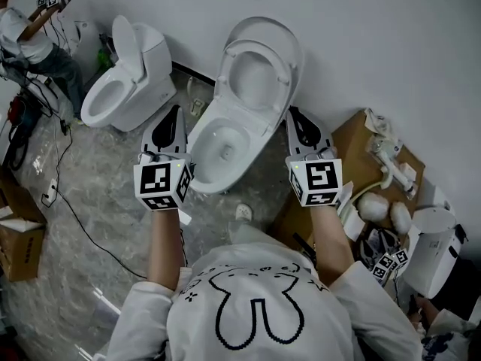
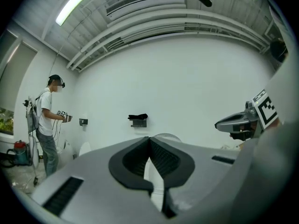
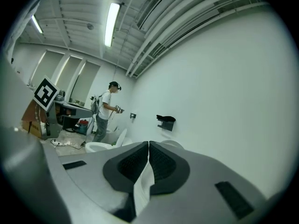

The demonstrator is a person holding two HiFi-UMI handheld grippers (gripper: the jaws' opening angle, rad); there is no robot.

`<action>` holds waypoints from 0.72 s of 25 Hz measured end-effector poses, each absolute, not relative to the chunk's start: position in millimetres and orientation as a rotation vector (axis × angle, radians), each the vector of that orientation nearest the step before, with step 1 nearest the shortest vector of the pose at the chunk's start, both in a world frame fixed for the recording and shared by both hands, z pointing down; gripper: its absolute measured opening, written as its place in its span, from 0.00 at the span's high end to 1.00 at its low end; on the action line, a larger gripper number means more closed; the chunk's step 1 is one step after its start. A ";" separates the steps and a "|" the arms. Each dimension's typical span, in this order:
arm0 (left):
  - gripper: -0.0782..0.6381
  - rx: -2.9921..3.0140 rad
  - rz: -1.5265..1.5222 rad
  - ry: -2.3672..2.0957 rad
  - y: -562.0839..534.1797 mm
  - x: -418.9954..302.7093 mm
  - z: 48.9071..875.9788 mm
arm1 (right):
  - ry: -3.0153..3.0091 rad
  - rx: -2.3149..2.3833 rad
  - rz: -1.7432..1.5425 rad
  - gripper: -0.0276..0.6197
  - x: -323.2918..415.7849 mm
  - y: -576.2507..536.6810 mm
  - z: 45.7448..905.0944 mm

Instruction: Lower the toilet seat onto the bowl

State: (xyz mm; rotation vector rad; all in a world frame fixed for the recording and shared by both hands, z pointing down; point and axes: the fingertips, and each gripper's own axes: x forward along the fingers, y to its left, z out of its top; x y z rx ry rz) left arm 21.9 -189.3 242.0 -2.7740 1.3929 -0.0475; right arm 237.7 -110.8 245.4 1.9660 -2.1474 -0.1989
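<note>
A white toilet stands against the wall, its bowl [image 1: 223,147] open. Its seat [image 1: 255,72] is raised and leans back on the lid toward the wall. My left gripper [image 1: 174,116] hangs beside the bowl's left rim, my right gripper [image 1: 294,116] beside its right rim; neither touches the toilet. Both point level toward the wall. The left gripper [image 2: 149,138] is shut with nothing between its jaws, and only the lid's top [image 2: 166,136] peeks over it. In the right gripper view the right gripper [image 3: 148,143] is shut too, and empty.
A second toilet [image 1: 124,81] with its seat up stands to the left; a person [image 1: 30,40] with grippers is beside it. A cardboard box [image 1: 353,145] with white parts lies at the right. Cables [image 1: 71,209] cross the marble floor. A black bracket [image 2: 138,119] is fixed on the wall.
</note>
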 end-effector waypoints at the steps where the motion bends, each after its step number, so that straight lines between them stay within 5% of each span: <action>1: 0.88 -2.772 -0.053 1.400 -199.0 27.5 242.9 | -2.154 1.960 -0.185 0.91 245.1 -122.3 247.2; 8: 0.88 -2.779 -0.115 1.446 -258.5 64.9 258.3 | -2.189 1.942 -0.037 0.90 298.9 -199.7 271.4; 11: 0.88 -2.782 -0.134 1.461 -277.0 79.0 262.9 | -2.204 1.890 0.015 0.66 312.6 -228.3 282.2; 18: 0.88 -2.775 -0.200 1.523 -300.7 89.5 280.8 | -2.167 1.824 0.035 0.66 342.3 -282.7 309.4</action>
